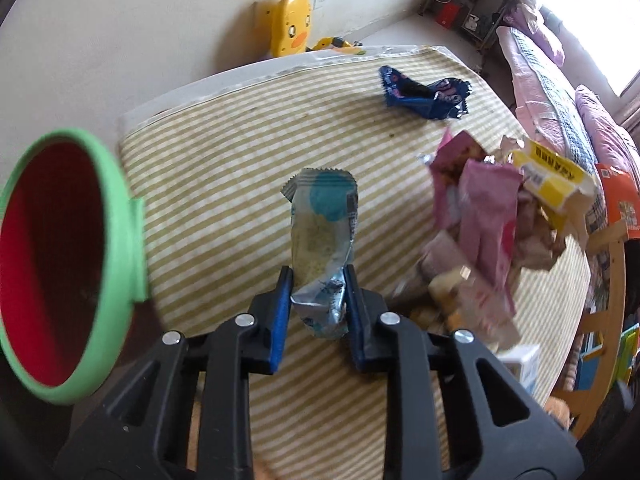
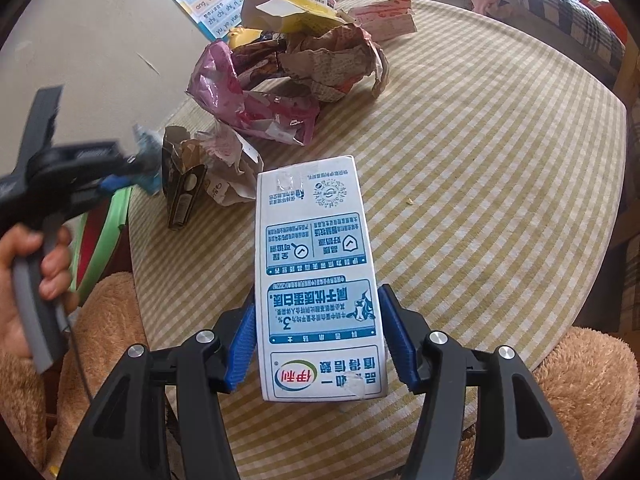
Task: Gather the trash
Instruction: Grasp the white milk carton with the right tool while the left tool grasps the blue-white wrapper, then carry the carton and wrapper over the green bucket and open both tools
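Observation:
My left gripper [image 1: 318, 280] is shut on a silver and teal snack wrapper [image 1: 324, 224] and holds it above the striped tablecloth [image 1: 224, 168]. A bin with a green rim [image 1: 120, 216] and red inside stands open at the left, beside the table. My right gripper [image 2: 316, 316] is shut on a white and blue milk carton [image 2: 316, 264] above the checked tablecloth [image 2: 480, 160]. The left gripper also shows blurred in the right wrist view [image 2: 132, 168], near the bin's green rim [image 2: 108, 236].
A pile of wrappers lies on the table: pink bags [image 1: 476, 196] [image 2: 248, 96], a yellow box [image 1: 556, 176], crumpled paper [image 2: 336, 64], a brown carton [image 2: 184, 184]. A dark blue wrapper [image 1: 424, 94] lies at the far edge. A yellow duck toy [image 1: 290, 20] stands by the wall.

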